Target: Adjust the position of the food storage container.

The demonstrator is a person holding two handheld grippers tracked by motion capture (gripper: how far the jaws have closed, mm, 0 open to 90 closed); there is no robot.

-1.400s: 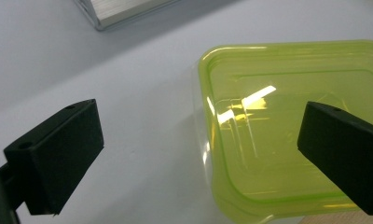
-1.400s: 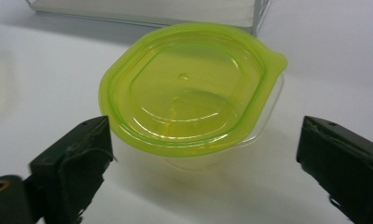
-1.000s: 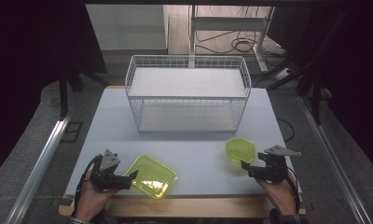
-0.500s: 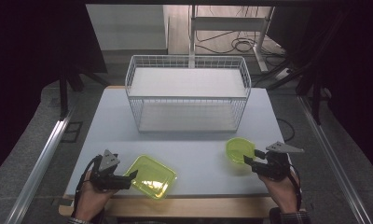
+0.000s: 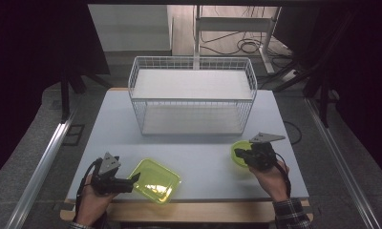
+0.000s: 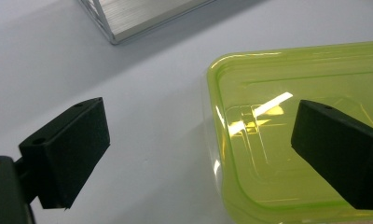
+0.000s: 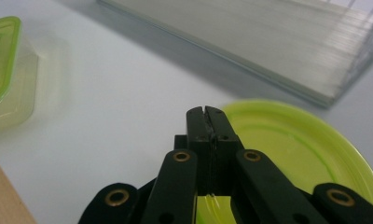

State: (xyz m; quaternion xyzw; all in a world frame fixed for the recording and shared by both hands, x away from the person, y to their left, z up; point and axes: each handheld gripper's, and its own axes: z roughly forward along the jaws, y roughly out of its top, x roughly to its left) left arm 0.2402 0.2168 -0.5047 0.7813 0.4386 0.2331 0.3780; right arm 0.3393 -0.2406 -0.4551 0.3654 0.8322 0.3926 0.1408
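A round green bowl [image 5: 236, 161] sits at the right of the white table. My right gripper [image 5: 241, 153] is shut on its near rim. In the right gripper view the jaws [image 7: 206, 114] have just closed flat together, with the bowl [image 7: 296, 149] spreading out to their right and beneath them. A square green container [image 5: 155, 180] lies at the front left. My left gripper [image 5: 134, 179] is open beside it. In the left gripper view [image 6: 198, 126] one jaw is over the table and the other over the container [image 6: 292, 93], with neither pressing on it.
A white wire basket [image 5: 191, 100] stands at the back middle of the table; its base shows in the gripper views [image 7: 268, 42] [image 6: 128, 14]. A wooden strip [image 5: 189, 210] runs along the table's front edge. Bare tabletop [image 5: 203, 162] lies between container and bowl.
My right gripper has moved forward and left onto the bowl, and its jaws have gone from open to shut on the rim. The left gripper and the container have stayed put.
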